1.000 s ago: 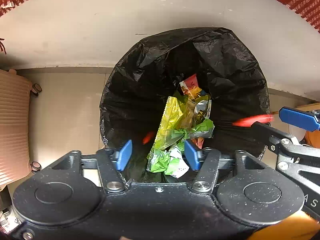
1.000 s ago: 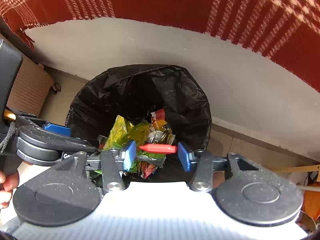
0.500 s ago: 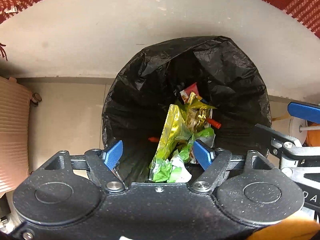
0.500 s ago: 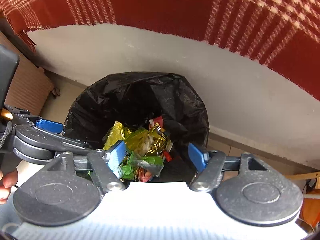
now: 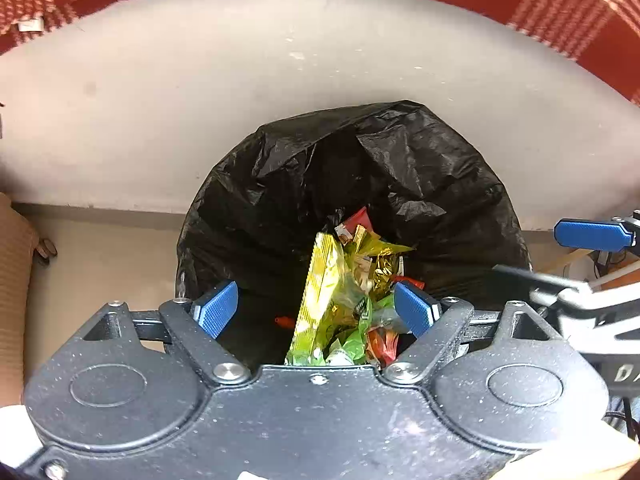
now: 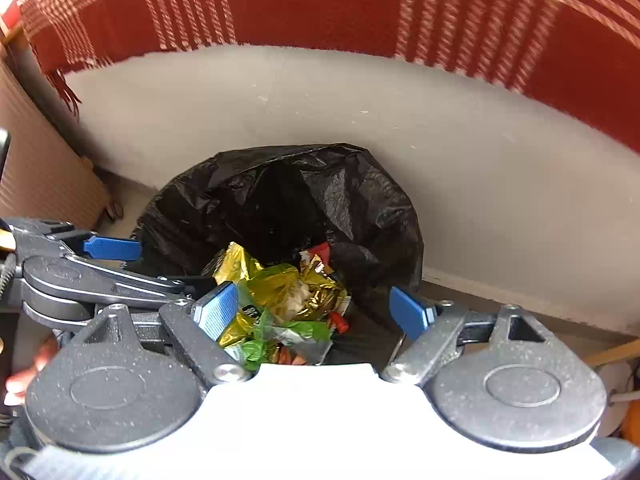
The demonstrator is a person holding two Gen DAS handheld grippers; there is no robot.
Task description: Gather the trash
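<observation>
A bin lined with a black bag (image 5: 420, 168) (image 6: 360, 200) stands on the floor against a grey wall. Inside lies a heap of wrappers (image 5: 344, 288) (image 6: 280, 296), yellow, gold, green and red, with a small red piece (image 6: 338, 320) on top. My left gripper (image 5: 316, 310) hovers above the bin, open, with nothing between its blue pads. My right gripper (image 6: 314, 312) hangs over the bin as well, open and empty. One blue pad of the right gripper (image 5: 592, 234) shows at the right edge of the left wrist view.
A red checked blanket (image 6: 360, 4) hangs over the wall's top. A ribbed tan object (image 5: 12, 280) (image 6: 44, 168) stands at the left on the beige floor (image 5: 104, 256). A hand (image 6: 28, 372) holds the left gripper's handle. Wooden and orange items (image 6: 616, 354) lie at the right.
My right gripper opened and let go of the red piece, which dropped into the bin. Both grippers have risen away from the bin, and the left one's jaws stand wider.
</observation>
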